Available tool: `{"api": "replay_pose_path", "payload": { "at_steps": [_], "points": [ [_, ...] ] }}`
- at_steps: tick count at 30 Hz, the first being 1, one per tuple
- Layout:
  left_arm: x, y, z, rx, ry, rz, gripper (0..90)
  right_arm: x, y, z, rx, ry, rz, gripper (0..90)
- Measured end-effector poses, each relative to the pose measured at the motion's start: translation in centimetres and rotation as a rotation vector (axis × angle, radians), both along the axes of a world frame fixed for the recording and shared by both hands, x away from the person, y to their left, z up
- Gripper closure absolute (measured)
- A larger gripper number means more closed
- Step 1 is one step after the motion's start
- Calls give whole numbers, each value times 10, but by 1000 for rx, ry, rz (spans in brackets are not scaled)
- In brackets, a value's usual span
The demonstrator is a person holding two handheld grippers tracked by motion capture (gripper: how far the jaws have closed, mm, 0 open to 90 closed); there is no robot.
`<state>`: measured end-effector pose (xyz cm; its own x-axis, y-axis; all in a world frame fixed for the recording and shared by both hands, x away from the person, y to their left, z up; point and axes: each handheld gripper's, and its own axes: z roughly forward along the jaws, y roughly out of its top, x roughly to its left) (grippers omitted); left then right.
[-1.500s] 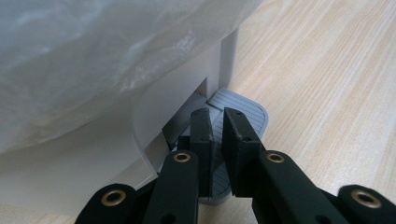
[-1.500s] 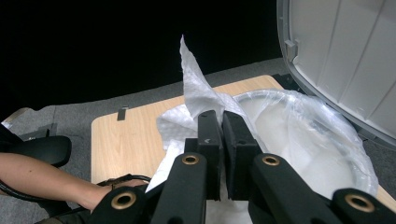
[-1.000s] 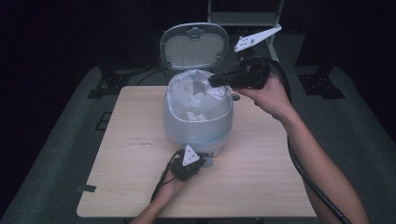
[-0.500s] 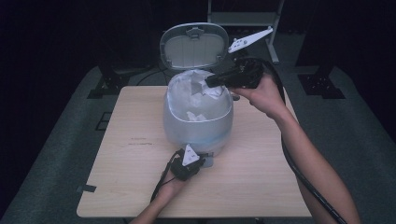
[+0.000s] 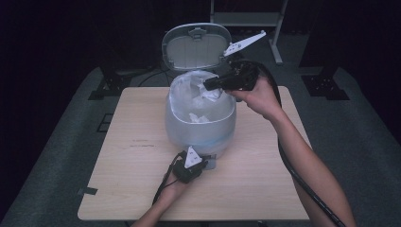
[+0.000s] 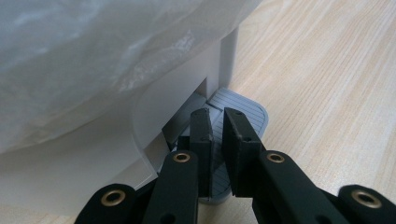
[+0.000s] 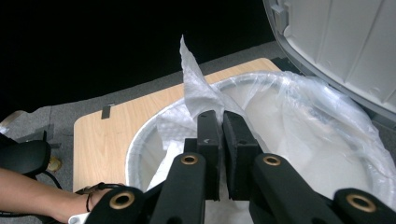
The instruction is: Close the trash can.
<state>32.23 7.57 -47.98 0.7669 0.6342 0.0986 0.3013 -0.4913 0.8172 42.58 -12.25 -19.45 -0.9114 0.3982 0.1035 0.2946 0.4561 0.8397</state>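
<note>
A pale grey pedal bin stands mid-table with its lid swung up and a clear plastic liner over its rim. My left gripper is shut with nothing in it, and its tips rest on the ribbed grey pedal at the bin's foot. My right gripper hangs over the bin's mouth, and a crumpled piece of clear plastic film sticks up from its tips. Its jaws have just been opening a little, with the film still between them.
The bin sits on a light wooden table with bare wood on both sides. Crumpled white scraps lie inside the bin. The raised lid stands close beside my right gripper. Dark floor and stand legs surround the table.
My right gripper has moved left and down with the film, from the bin's right rim to over its mouth. The left gripper has stayed on the pedal.
</note>
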Motion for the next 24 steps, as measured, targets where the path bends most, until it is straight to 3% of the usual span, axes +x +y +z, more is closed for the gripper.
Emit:
{"api": "replay_pose_path", "payload": {
  "at_steps": [8,24],
  "points": [
    [0,0,0,0,0,-1,824,4,5,-11,-9,27,-7,763],
    [0,0,0,1,-1,0,822,-6,-3,-10,-4,19,12,696]
  ]
}}
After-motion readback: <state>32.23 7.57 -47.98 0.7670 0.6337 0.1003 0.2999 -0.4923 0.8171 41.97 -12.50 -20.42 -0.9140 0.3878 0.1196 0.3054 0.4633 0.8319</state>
